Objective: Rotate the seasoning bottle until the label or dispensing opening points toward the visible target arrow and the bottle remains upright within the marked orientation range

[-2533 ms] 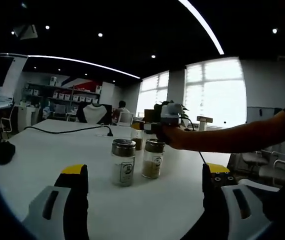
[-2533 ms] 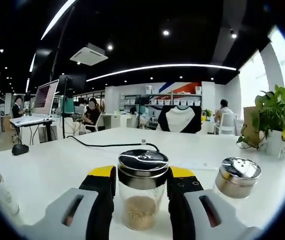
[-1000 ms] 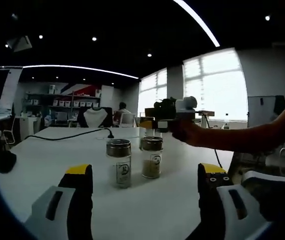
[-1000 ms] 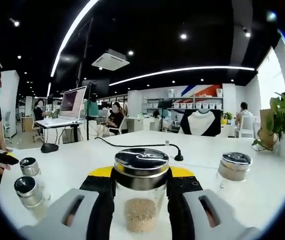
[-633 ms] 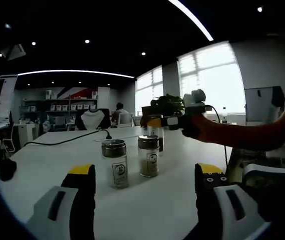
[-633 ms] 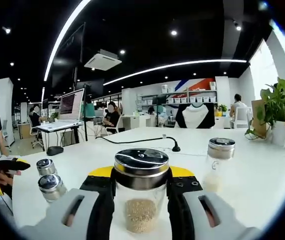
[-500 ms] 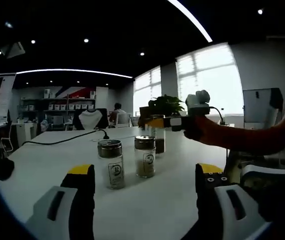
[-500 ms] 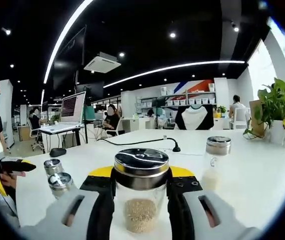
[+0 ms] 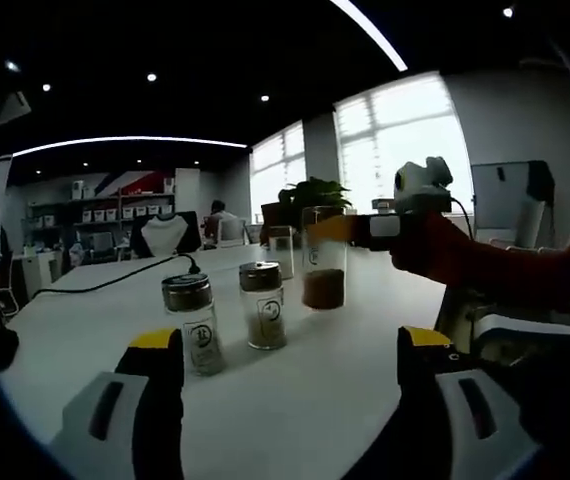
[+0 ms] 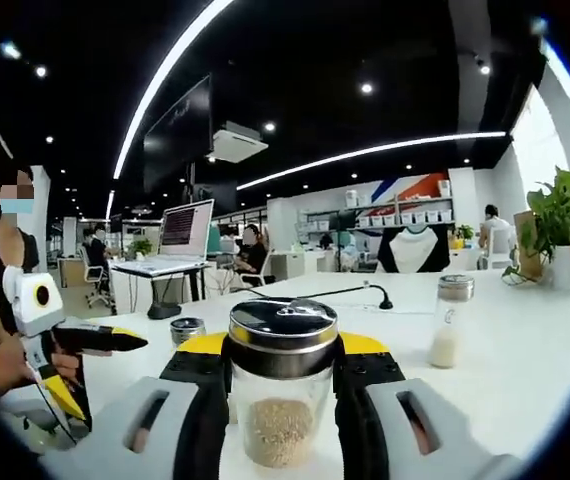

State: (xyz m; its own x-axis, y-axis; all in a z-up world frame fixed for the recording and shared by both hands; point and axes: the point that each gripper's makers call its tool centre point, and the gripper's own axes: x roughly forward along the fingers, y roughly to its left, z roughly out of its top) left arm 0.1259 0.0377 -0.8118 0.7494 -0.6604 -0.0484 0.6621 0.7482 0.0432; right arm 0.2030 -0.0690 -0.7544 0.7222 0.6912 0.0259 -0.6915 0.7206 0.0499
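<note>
My right gripper (image 10: 283, 400) clamps seasoning bottle (image 10: 283, 385) upright btwn jaws; left gripper (image 9: 285, 400) wide open, empty, two shakers (image 9: 227, 318) ahead.

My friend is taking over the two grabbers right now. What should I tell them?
Right gripper: shut on the seasoning bottle, metal lid on, brownish granules inside. In the left gripper view it is upright and off the white table.
Left gripper: jaws open, holding nothing, low over the table.
Two labelled shakers stand on the table ahead of the left gripper; another bottle stands farther off.
Done: bottle gripped and raised.
Left: turn it to face the target arrow, which I cannot see in either view, and keep it upright.
</note>
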